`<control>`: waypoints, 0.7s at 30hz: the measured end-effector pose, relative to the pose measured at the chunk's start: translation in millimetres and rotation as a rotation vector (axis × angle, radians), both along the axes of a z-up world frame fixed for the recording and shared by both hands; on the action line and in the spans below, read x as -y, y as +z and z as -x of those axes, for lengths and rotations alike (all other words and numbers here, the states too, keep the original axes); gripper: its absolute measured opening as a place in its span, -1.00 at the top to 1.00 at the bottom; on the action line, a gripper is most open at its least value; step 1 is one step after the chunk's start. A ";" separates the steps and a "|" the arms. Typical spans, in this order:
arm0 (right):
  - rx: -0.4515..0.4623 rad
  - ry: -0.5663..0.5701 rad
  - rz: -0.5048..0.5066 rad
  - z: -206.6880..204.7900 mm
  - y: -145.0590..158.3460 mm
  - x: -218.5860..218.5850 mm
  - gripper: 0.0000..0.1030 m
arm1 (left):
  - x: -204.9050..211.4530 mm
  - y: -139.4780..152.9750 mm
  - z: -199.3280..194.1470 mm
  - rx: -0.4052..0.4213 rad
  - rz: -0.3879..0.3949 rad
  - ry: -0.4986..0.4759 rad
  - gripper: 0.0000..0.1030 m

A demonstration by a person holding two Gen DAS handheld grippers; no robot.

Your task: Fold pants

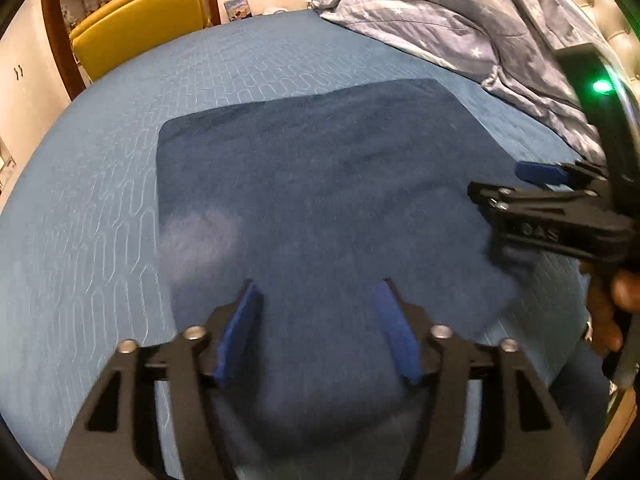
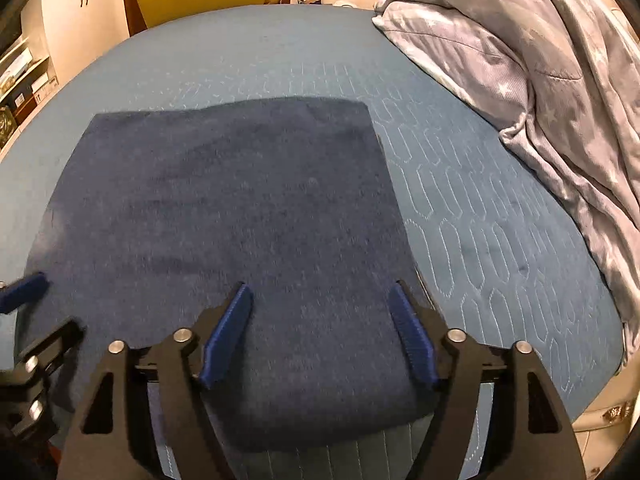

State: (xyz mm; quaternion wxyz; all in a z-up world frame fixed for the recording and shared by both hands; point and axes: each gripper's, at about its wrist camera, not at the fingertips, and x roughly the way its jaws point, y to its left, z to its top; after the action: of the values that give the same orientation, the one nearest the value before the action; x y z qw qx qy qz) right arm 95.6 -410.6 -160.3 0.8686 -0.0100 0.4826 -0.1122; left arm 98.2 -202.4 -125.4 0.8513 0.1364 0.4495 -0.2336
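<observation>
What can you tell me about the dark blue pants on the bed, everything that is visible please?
The pants are dark navy, of soft, slightly fuzzy cloth. They lie flat on the blue quilted bed cover, already folded into a roughly rectangular shape with straight far and right edges and only faint creases. No waistband, pockets or leg ends can be made out. The left gripper and right gripper are over the near part with jaws open, holding nothing. The starred blanket lies apart from them.
</observation>
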 end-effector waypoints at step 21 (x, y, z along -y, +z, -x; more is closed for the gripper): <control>-0.014 -0.017 0.039 10.7 -1.5 -7.2 -0.45 | -9.8 -1.0 -12.6 0.055 -0.044 0.084 -0.27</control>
State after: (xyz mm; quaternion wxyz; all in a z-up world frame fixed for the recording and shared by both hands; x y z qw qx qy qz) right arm 84.9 -403.4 -161.8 0.8637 -0.0235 0.4866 -0.1291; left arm 110.8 -192.5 -126.4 0.8691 0.1426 0.4365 -0.1838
